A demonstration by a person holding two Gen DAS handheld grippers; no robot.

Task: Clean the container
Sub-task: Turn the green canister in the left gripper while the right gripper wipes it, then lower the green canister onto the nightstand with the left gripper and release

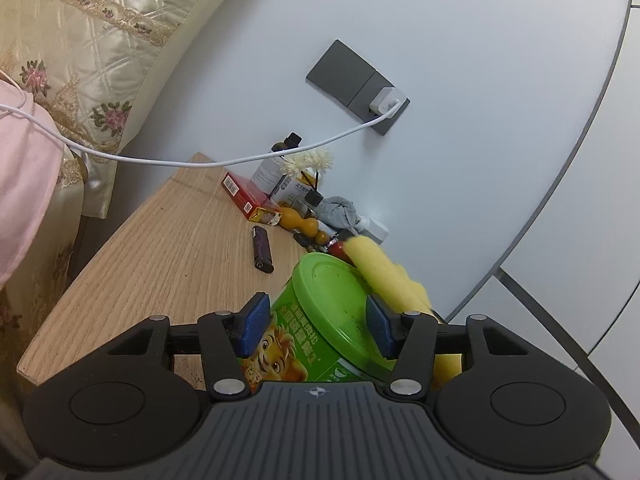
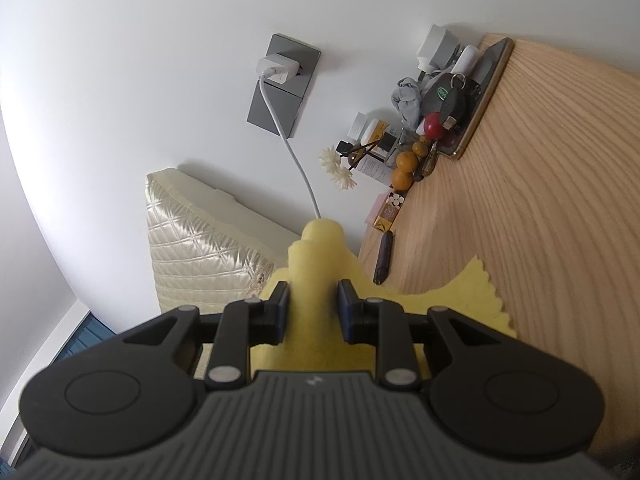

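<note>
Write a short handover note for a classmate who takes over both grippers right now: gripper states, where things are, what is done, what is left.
Left gripper: shut on the round green canister with a green plastic lid, held over the light wooden bedside table.
Right gripper: shut on the yellow microfibre cloth.
The cloth lies against the far edge of the lid.
Done: both things gripped and brought together.
Left: dark specks show on the lid, so wiping looks unfinished; then set both down.
</note>
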